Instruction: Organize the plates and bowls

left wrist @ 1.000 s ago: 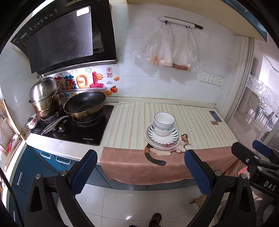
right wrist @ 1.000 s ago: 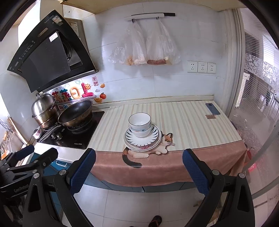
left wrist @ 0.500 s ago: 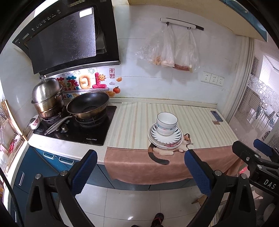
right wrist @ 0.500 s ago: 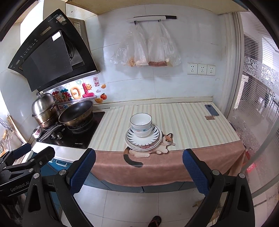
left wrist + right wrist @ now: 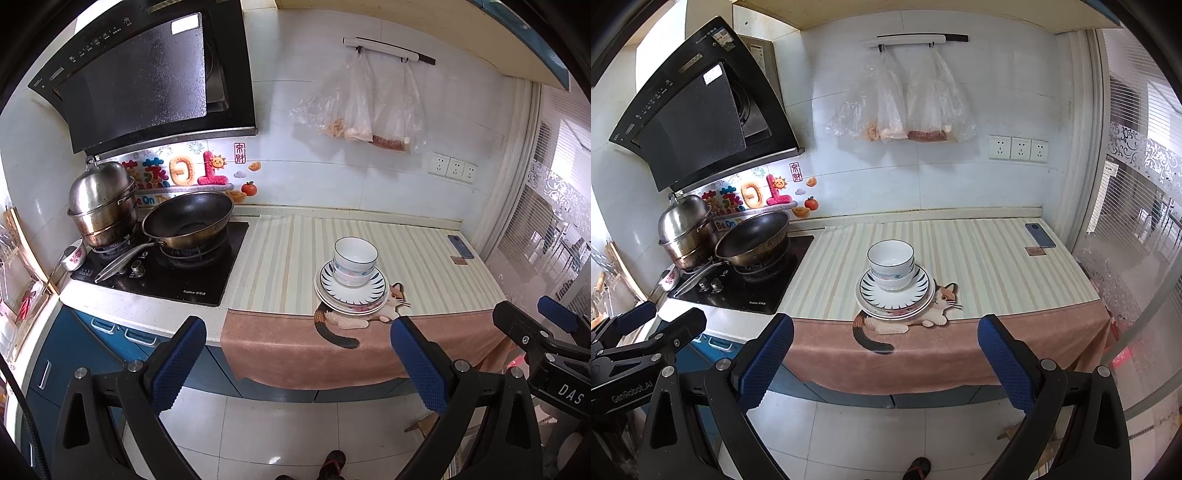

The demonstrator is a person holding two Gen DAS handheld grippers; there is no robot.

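Two nested bowls point(image 5: 891, 264) sit on stacked plates point(image 5: 894, 295) near the counter's near edge, one tidy pile. Both the left gripper point(image 5: 298, 362) and right gripper point(image 5: 885, 360) hang back, jaws spread, holding nothing. Any approach should stay level to avoid toppling the pile.

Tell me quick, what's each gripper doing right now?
Left gripper: open, holding nothing.
Right gripper: open, holding nothing.

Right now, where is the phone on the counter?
The phone lies flat at the far right end of the striped mat, near the back wall below the sockets, right of the stacked bowls.
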